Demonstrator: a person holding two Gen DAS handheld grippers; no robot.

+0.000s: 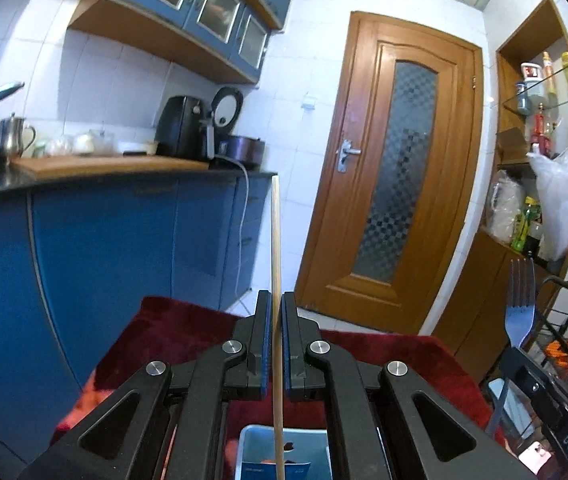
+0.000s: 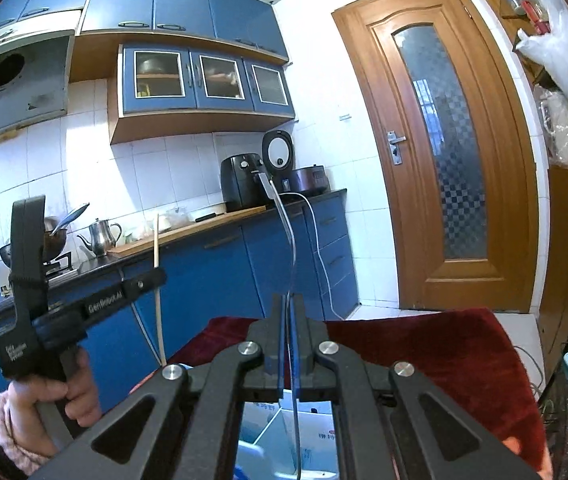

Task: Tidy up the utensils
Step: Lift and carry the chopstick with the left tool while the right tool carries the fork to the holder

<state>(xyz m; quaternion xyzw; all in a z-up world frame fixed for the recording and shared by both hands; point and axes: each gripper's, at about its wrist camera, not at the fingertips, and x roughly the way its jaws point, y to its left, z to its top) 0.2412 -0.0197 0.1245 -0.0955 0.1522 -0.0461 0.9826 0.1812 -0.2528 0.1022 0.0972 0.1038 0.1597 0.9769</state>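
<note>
Holding both utensils upright over the bin right now. Left gripper (image 1: 277, 312) has its blue-lined jaws nearly closed on a chopstick (image 1: 275, 240) — thin, pale wood, round section, standing straight up between the pads with its lower end running down toward a light blue container (image 1: 252, 452) below. Right gripper (image 2: 289, 312) is pinched tight on a fork (image 1: 519, 304); from the right wrist view it's edge-on, a slim metal strip curving up from the jaws, tines at the top in the left wrist view.

Step in hand, by my read: drop each piece into the organizer beneath. Tips:
- Line the lower end over the chosen compartment before opening — right wrist view shows a divider inside the white-blue box (image 2: 284, 424), so pick the side first. Can't tell which section each tip is over.
- Lower until the end is inside the walls, then ease the pads apart; a long stick released high will bounce or tip out.
- Keep shafts vertical. The chopstick is smooth and light, so a slack grip could let it slide; the fork is heavier at the head and may swing.
- Keep the two grippers apart so handles don't clash.

Box sits on a dark red plush cloth (image 2: 424, 344) — soft, so the box may shift if nudged.
</note>
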